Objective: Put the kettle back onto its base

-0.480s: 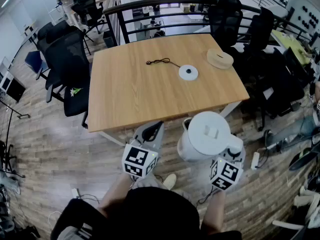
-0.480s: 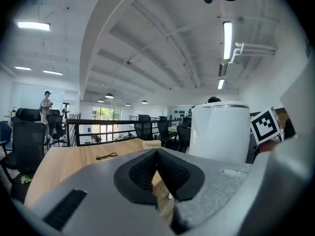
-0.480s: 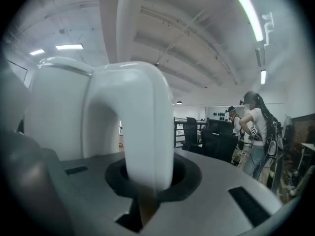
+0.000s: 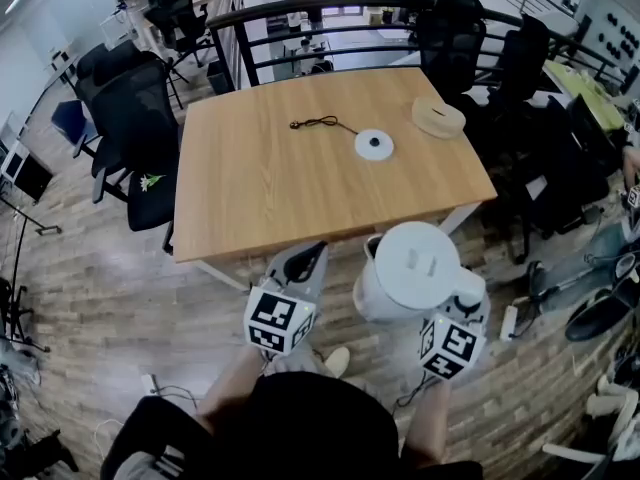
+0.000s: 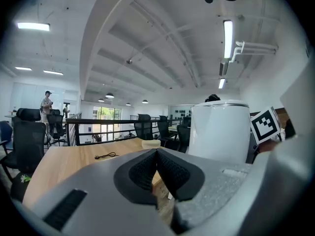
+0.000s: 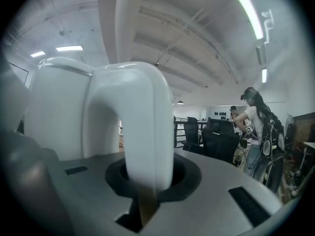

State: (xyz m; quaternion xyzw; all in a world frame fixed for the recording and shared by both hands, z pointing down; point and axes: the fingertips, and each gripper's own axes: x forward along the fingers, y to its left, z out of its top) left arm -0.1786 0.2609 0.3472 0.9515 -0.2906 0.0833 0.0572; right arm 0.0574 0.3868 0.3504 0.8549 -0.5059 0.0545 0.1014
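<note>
My right gripper (image 6: 147, 181) has its jaws closed on the handle (image 6: 142, 127) of the kettle (image 6: 59, 112), a thick, smooth white arch that fills the space between them. My left gripper (image 5: 157, 173) carries nothing, and its jaws are pressed together. The kettle is all white and glossy, with a rounded body, a flat lid with a small raised tab, and a short spout on the side away from the handle. I hold it upright in the air just before the near edge of the desk (image 4: 260, 188), beside the left gripper. Its base (image 4: 373, 145), a white disc with a dark centre, lies on the far half of the desk, well apart from the kettle, with a black cord (image 4: 318, 123) beside it.
</note>
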